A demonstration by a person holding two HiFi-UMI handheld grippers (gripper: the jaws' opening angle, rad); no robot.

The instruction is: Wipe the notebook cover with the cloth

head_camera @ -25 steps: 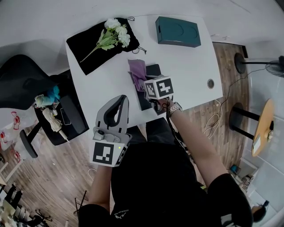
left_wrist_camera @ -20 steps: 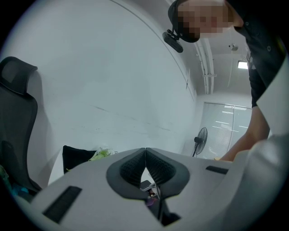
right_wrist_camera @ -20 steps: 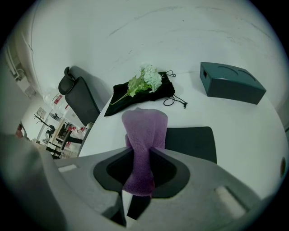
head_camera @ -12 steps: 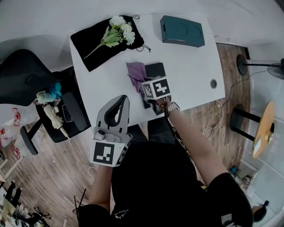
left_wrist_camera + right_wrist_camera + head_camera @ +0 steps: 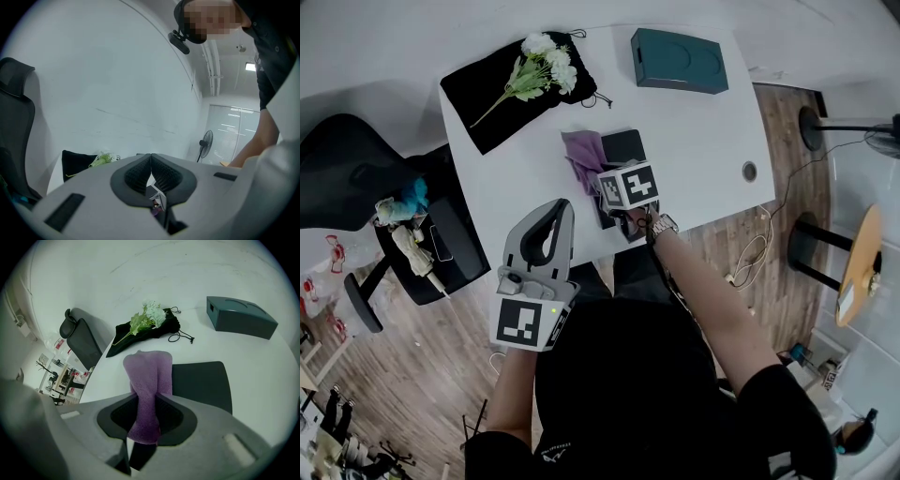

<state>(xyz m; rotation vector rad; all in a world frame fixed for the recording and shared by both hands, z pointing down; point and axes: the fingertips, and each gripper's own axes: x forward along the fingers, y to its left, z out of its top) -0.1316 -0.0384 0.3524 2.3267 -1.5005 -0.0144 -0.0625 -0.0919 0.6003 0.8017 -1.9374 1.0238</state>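
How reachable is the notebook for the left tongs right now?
Probably yes: the left tongs hover shut and empty nearby, bare tabletop between; right tongs gripping the purple cloth crowd the notebook.

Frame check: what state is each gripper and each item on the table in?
left gripper: shut, empty.
right gripper: shut on the cloth.
cloth: bunched, free end reaching forward by the notebook's left edge.
notebook: closed, lying flat.
flowers: lying on the black pouch.
teal box: lying flat, untouched.

The right gripper (image 5: 605, 180) is over the notebook (image 5: 625, 145) — the cloth (image 5: 584, 150) bunched just ahead of it. The left gripper (image 5: 555, 217) hangs behind, leftward.
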